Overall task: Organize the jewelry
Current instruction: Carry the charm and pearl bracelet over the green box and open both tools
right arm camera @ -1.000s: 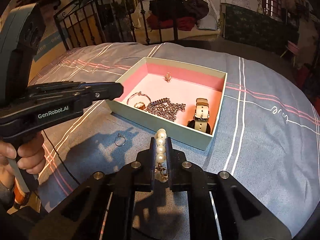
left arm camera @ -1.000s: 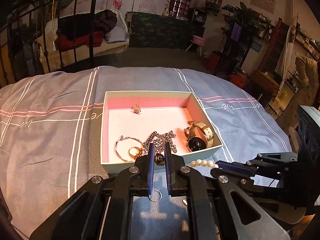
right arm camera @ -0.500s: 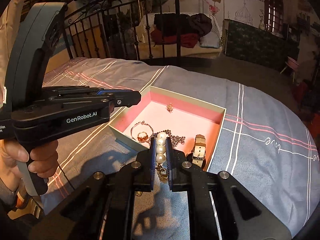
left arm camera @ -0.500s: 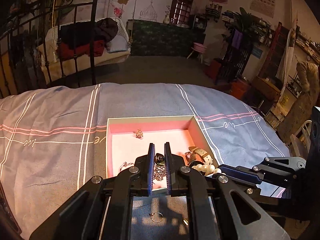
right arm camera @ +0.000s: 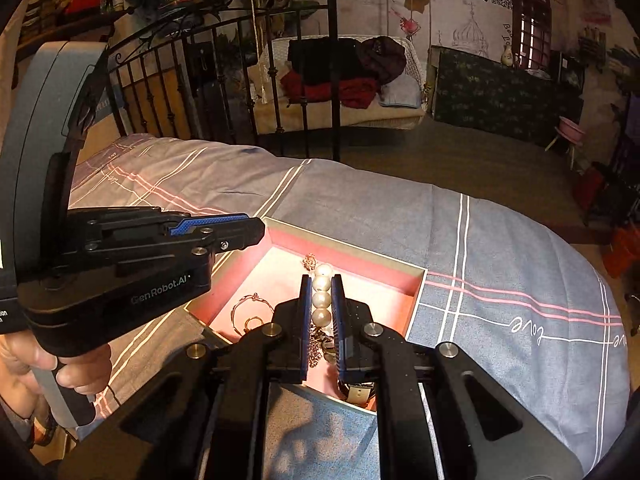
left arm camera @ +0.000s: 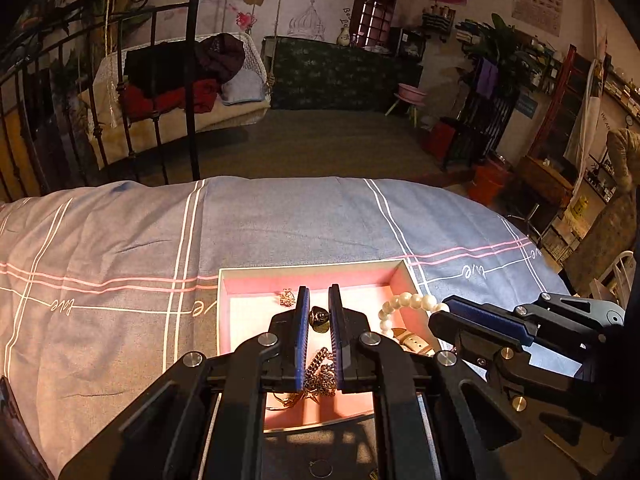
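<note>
An open box with a pink lining [left arm camera: 312, 280] [right arm camera: 352, 256] sits on the blue-grey bedspread. My left gripper [left arm camera: 319, 312] is shut on a small dark ring [left arm camera: 319, 317] above the box. My right gripper [right arm camera: 321, 296] is shut on a pearl bracelet [right arm camera: 322, 299], also above the box; the pearls show in the left wrist view [left arm camera: 404, 304]. Inside the box lie a small gold charm [left arm camera: 286, 297], a chain necklace [left arm camera: 320, 372], a watch [left arm camera: 414, 344], a thin bangle [right arm camera: 250, 304] and a gold ring [right arm camera: 253, 323].
A small hoop ring [left arm camera: 320, 469] lies on the bedspread just in front of the box, under my left gripper. A black iron bed rail [right arm camera: 240, 92] stands at the far edge. The bedspread [left arm camera: 120, 248] spreads wide to the left and behind the box.
Both grippers have moved forward over the box, each still holding its piece. The box now sits lower and closer in both views.
</note>
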Demonstrator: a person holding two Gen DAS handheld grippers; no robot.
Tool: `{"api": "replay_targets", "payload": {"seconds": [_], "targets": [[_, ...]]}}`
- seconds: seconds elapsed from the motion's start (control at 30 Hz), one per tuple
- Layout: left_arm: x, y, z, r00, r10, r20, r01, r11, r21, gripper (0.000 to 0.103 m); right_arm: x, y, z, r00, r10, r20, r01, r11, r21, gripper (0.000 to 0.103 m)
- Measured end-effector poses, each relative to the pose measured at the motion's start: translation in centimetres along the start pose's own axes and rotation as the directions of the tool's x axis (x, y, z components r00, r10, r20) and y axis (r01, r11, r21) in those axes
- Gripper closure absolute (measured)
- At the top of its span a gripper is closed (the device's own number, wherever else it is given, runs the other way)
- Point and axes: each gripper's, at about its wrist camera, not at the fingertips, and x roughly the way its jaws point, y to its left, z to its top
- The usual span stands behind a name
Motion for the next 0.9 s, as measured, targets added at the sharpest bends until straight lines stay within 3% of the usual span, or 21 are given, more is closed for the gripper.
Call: {"api": "replay_targets", "payload": {"seconds": [0.83, 0.87, 0.9], "targets": [[3.9, 0.9, -0.1, 0.991, 0.029, -0.134, -0.035, 0.999, -0.041, 0.093, 3.9, -0.4, -1.8, 0.994, 0.008, -0.105, -0.008, 1.000, -0.002, 0.093], [4.2, 0.9, 0.0, 0.989, 0.030, -0.148, -0.037, 0.998, -0.044, 0.091, 4.0, -0.3, -1.9, 0.994, 0.008, -0.108, -0.009, 1.000, -0.008, 0.093], [4.5, 1.0, 0.0, 0.986, 0.034, -0.165, -0.043, 0.998, -0.046, 0.071, 4.1, -0.3, -2.0, 0.993, 0.007, -0.117, -0.009, 1.000, -0.013, 0.092]]}}
